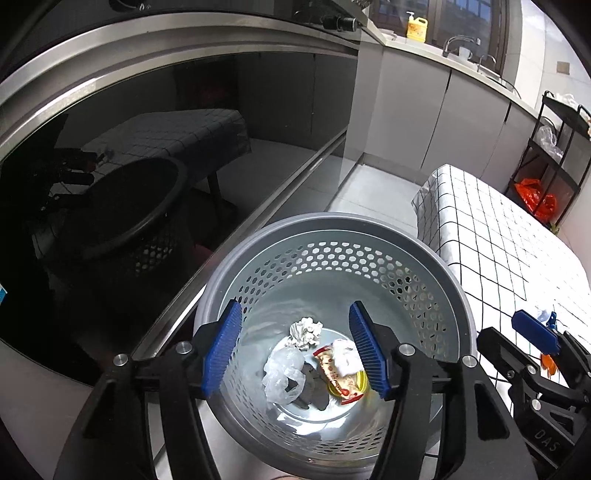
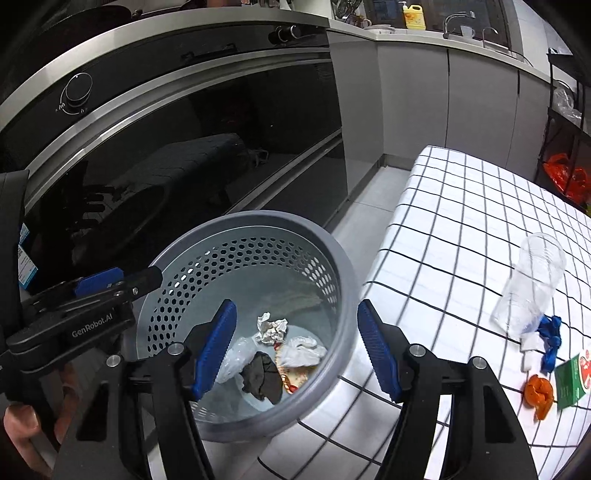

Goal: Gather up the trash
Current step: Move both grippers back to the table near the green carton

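The left gripper (image 1: 295, 354) hangs over the mouth of the grey perforated waste bin (image 1: 448, 280) with its blue-padded jaws standing well apart and nothing between them. The right gripper (image 2: 297, 350) is likewise parted and empty, straddling the bin's right rim, one pad over the inside and the other over the tablecloth.

Down in the bin lie a crumpled white paper ball (image 1: 306, 331), a clear plastic bag (image 1: 282, 374), a dark grey lump (image 2: 262, 376), a white wad (image 2: 301, 350) and a red-and-yellow snack wrapper (image 1: 338, 376); its print is too small to read.

In the right wrist view the left gripper's black body, at the left edge, carries white lettering "GenRobot.AI", with a person's fingers (image 2: 22, 424) wrapped below it. In the left wrist view the right gripper's body, at the lower right, shows the letters "DAS".

To the right of the bin, a table under a white black-gridded cloth (image 2: 461, 229) bears a clear plastic bottle (image 2: 532, 284) lying on its side, a blue scrap (image 2: 550, 339) just beside its neck, an orange peel (image 2: 539, 395) nearer, and a green-and-red carton (image 2: 572, 373) at the edge, its writing unreadable.

To the left stands a black glass-fronted oven (image 2: 177, 122) with a dial (image 2: 77, 90). Far off, a yellow jug (image 2: 413, 16) stands on the counter.
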A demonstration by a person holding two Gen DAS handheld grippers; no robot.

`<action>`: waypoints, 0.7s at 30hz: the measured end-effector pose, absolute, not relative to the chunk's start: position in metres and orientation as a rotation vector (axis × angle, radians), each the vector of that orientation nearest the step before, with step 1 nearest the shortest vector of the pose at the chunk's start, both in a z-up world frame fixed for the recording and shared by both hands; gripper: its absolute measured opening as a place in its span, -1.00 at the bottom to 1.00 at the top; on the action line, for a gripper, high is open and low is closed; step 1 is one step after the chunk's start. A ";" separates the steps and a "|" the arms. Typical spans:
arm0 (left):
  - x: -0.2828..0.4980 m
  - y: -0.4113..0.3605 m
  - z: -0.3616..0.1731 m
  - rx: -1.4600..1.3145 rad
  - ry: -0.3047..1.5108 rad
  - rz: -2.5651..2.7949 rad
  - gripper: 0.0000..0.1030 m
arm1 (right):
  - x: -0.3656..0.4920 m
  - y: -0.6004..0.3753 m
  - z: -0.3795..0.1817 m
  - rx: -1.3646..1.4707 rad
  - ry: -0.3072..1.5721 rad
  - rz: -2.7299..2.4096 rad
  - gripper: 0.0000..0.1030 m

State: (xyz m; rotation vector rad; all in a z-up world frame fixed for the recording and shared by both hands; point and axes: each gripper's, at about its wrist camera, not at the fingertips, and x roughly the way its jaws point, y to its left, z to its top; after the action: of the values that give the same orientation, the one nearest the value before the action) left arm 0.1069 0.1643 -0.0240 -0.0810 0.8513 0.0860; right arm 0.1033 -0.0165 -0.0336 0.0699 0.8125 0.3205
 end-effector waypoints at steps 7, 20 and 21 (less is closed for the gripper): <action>0.100 0.151 -0.017 -0.059 0.819 0.070 0.37 | 0.075 -0.046 -0.030 0.081 0.785 0.256 0.35; 0.071 0.098 0.005 -0.025 0.756 -0.041 0.46 | 0.004 -0.147 -0.029 0.083 0.802 0.074 0.59; 0.069 0.092 0.006 -0.018 0.750 -0.050 0.48 | -0.001 -0.155 -0.028 0.077 0.800 0.058 0.60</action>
State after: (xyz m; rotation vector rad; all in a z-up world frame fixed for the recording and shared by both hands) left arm 0.0692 0.0919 0.0060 -0.0180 0.7501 -0.0495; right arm -0.0006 -0.1553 -0.0280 0.0766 0.8002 0.0575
